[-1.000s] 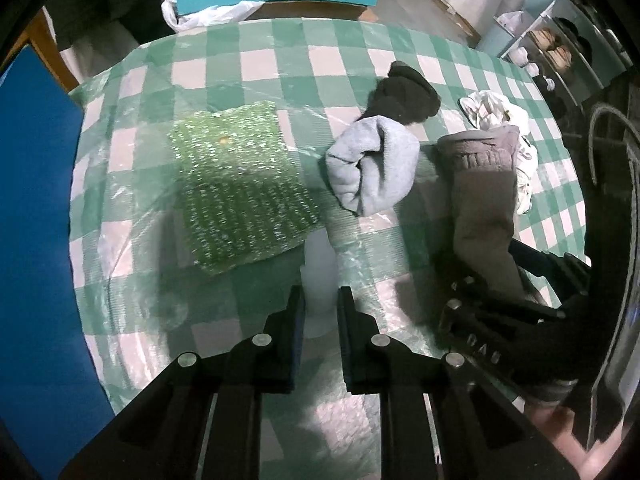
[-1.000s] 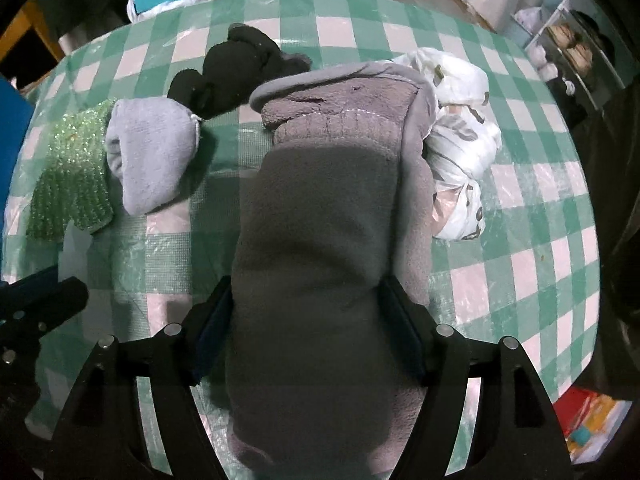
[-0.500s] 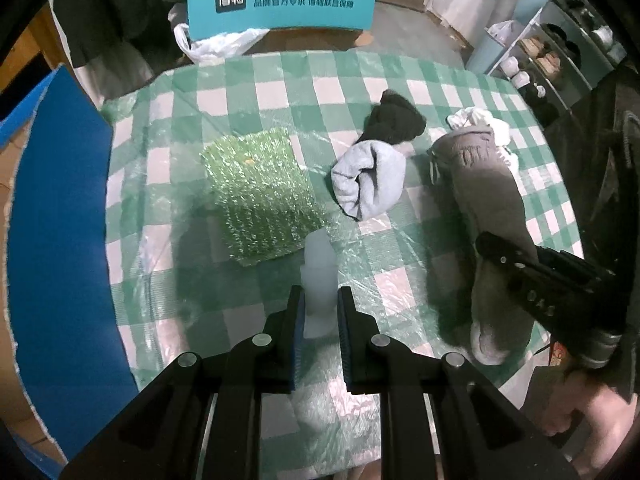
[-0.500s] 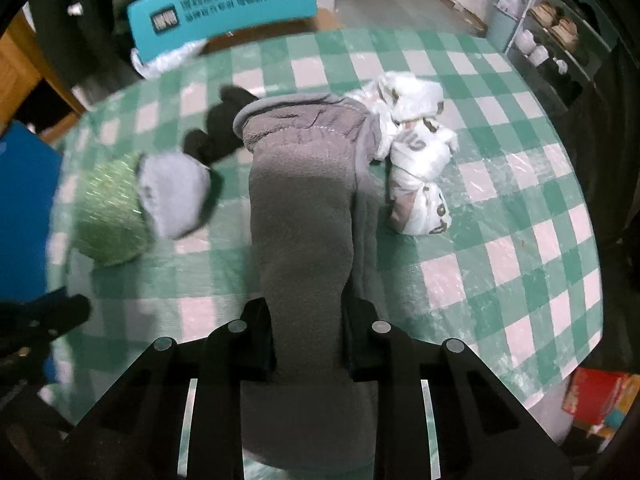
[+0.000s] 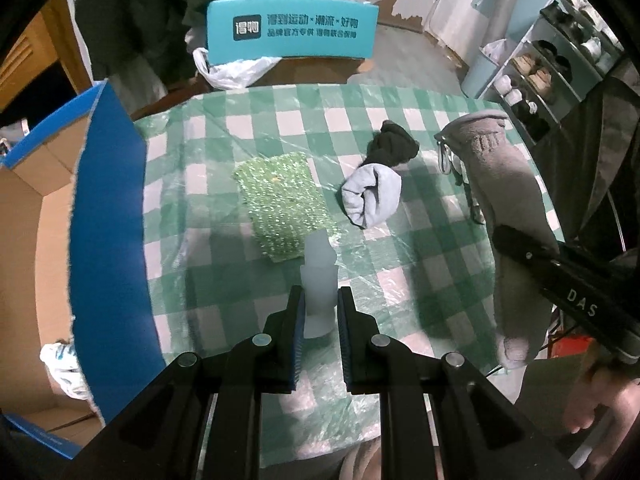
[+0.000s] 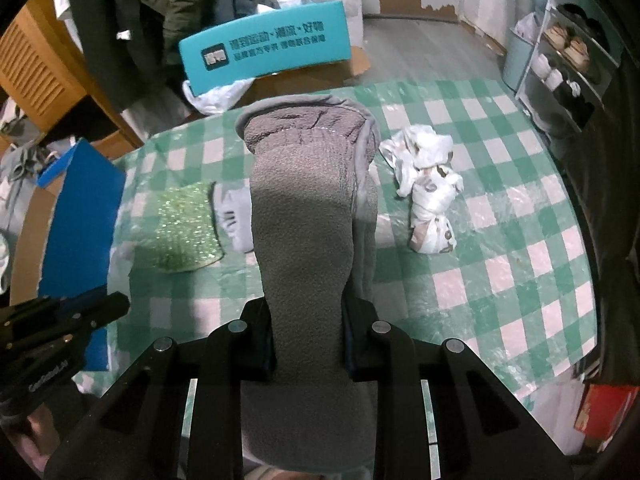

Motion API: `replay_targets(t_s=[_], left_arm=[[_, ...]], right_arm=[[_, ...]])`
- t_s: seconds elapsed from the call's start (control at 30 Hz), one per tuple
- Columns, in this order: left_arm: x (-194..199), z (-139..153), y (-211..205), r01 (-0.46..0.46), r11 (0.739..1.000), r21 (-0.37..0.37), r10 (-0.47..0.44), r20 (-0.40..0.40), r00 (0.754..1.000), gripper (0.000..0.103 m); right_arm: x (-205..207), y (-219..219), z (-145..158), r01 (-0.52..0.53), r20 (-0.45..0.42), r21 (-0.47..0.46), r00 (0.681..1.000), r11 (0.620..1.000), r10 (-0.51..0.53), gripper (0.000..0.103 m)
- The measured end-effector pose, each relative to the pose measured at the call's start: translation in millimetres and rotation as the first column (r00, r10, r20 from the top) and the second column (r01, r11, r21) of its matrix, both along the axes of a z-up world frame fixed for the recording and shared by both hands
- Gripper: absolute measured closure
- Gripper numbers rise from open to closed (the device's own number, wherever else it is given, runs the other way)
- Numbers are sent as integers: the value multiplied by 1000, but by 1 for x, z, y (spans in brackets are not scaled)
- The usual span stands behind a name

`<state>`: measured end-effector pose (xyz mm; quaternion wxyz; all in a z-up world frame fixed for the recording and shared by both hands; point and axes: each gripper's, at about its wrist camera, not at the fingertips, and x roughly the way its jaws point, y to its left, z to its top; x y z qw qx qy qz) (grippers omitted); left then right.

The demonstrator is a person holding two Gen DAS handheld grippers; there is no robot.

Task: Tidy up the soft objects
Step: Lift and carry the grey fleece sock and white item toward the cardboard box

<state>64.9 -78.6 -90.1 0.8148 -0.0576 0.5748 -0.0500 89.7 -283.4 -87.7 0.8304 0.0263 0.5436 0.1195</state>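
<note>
Socks and cloths lie on the checked table (image 5: 420, 280). The right hand-held gripper (image 6: 308, 344) is clamped on a long grey sock (image 6: 304, 216), hanging above the table's right edge. The left hand-held gripper (image 5: 319, 320) pinches a small white foam piece (image 5: 318, 276) near the front edge. A green sponge cloth (image 5: 284, 204), a rolled pale sock (image 5: 372, 194) and a black sock (image 5: 394, 146) sit mid-table.

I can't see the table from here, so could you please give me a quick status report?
Right gripper shut on grey fleece sock, lifted clear. Left gripper shut on white plastic piece. Nothing in the way.
</note>
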Motion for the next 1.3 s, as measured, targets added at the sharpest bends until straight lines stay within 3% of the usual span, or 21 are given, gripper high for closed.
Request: replay_targets(t_s=[1.3], left_arm=[[-33, 46, 56, -90, 996, 9, 89, 91, 992, 87]], right_arm=[[-16, 80, 61, -177, 95, 44, 980, 983, 172, 80]])
